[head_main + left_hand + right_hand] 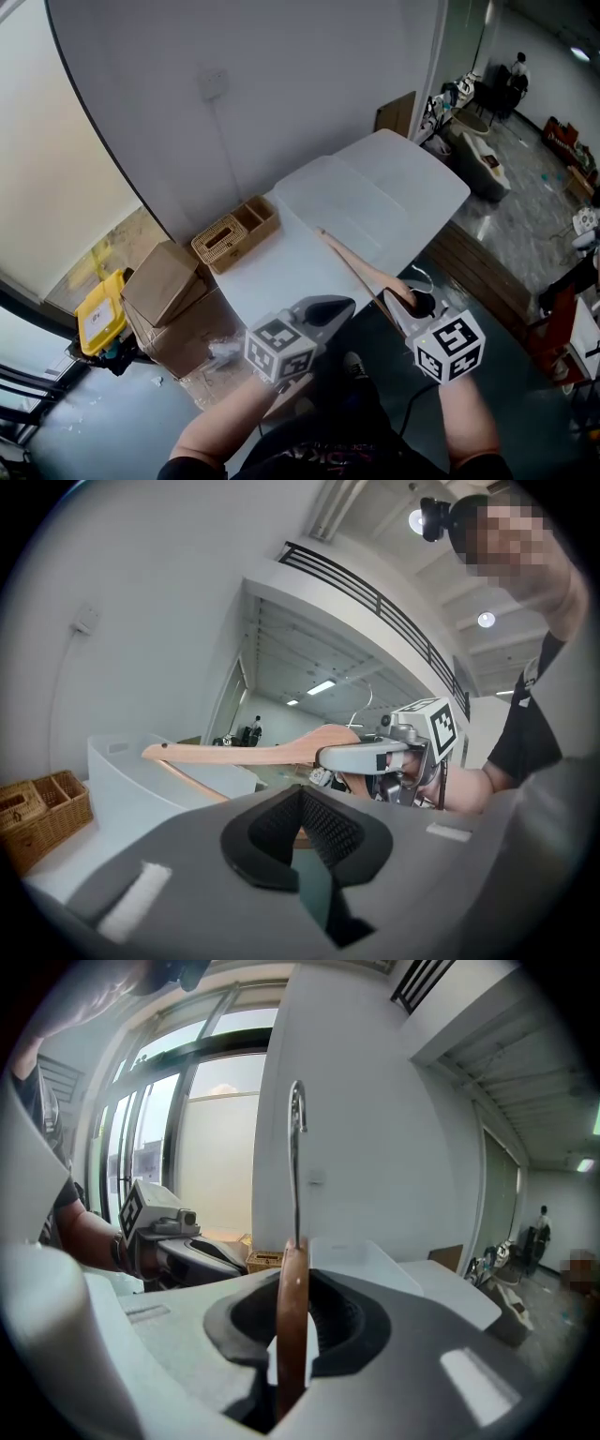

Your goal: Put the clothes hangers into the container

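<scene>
Holding a wooden hanger above the worktop

Right tongs (294,1279) clamp the wooden clothes hanger (364,270) near its metal hook (296,1147), which rises above them. The hanger is in the air over the white worktop (272,272), outside the white container (412,169) at the far end. Left tongs (302,803) stand a slit apart; a sliver of the hanger's bar shows in the slit, grip undecidable.

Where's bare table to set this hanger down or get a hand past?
Bare: the white table strip between the wicker basket and the white container, down to the near edge. Crowded: the far left corner at the basket, cardboard boxes on the floor along the left side, and the hanger in the right gripper across the near right.
</scene>
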Tool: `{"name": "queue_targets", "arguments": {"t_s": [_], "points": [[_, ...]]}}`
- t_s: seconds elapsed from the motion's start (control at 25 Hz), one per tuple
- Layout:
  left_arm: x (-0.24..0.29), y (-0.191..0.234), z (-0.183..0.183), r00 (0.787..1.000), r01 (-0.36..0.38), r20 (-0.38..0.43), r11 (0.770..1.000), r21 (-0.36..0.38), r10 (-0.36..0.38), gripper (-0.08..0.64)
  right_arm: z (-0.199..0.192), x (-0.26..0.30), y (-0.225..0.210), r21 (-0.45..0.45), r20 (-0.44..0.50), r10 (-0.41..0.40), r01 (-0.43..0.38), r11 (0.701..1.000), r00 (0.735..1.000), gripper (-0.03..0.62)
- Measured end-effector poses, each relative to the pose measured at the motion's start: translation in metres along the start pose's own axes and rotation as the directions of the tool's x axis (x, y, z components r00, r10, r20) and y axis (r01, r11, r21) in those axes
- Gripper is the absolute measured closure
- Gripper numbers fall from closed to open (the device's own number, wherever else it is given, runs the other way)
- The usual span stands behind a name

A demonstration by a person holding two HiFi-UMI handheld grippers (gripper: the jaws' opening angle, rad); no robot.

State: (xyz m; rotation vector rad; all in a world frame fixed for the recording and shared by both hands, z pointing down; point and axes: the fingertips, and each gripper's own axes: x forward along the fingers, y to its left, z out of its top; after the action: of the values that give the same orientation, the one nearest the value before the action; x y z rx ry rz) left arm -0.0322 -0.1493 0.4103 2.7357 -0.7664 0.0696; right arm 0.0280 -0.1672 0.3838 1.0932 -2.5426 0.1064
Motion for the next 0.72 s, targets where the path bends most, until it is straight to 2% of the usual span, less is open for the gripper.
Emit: {"name": "queue_targets", "arguments": {"t_s": [0.28, 0.72], "points": [[0.033, 0.038, 0.021, 0.997, -0.079, 0.001, 0.997, -0.016, 0.079, 0.554, 0.025, 0.044, -0.049, -0.129, -0.049, 0.080, -0.086, 0.988, 0.996, 0.535], [0.082, 0.112, 0.031, 0.981, -0.192, -0.027, 0.981, -0.031, 0.191, 0.554, 0.037, 0.132, -0.115, -0.268, -0.150, 0.189, -0.224, 0.937, 0.970, 0.535]]}}
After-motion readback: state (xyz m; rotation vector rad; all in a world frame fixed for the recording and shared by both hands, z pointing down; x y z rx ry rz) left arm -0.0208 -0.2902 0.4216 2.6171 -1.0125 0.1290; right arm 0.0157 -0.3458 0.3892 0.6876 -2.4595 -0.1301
